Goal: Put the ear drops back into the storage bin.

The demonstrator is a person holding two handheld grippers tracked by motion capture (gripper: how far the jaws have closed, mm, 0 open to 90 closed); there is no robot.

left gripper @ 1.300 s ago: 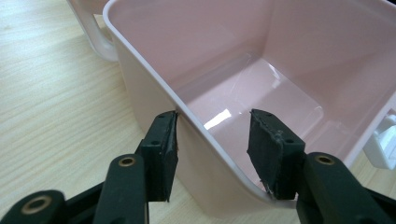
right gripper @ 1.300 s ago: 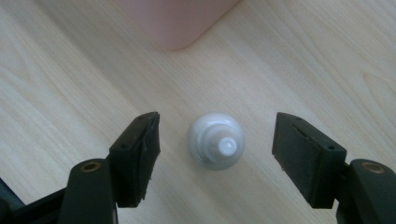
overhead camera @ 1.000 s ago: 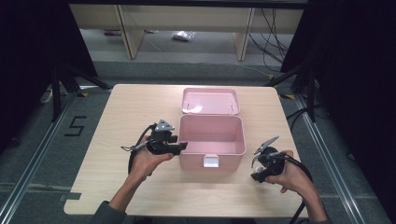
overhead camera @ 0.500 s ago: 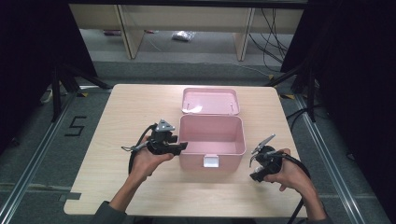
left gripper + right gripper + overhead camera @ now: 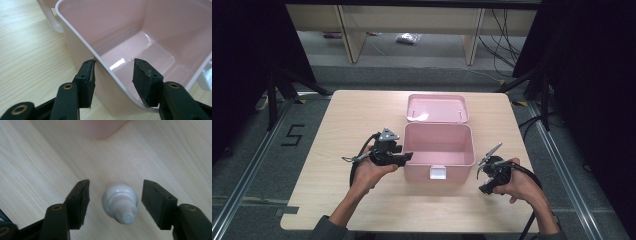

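Left gripper (image 5: pixel 113 82): jaws apart, straddling the left wall of the pink box (image 5: pixel 130 50) at its near corner, one jaw outside against the wall, the other inside the cavity and clear of it. Right gripper (image 5: pixel 115 202): jaws apart, set either side of a small white bottle (image 5: pixel 120 202) that stands on the surface (image 5: pixel 37 157), neither jaw touching it; bottle seen from above, cap uppermost. Pink box (image 5: pixel 439 150): open, nothing inside, at the middle of the surface (image 5: pixel 357 115), white latch on its near face, lid (image 5: pixel 437 108) folded back flat behind it. Left gripper (image 5: pixel 387 152) at the box's left wall; right gripper (image 5: pixel 492 172) just off the box's near right corner.
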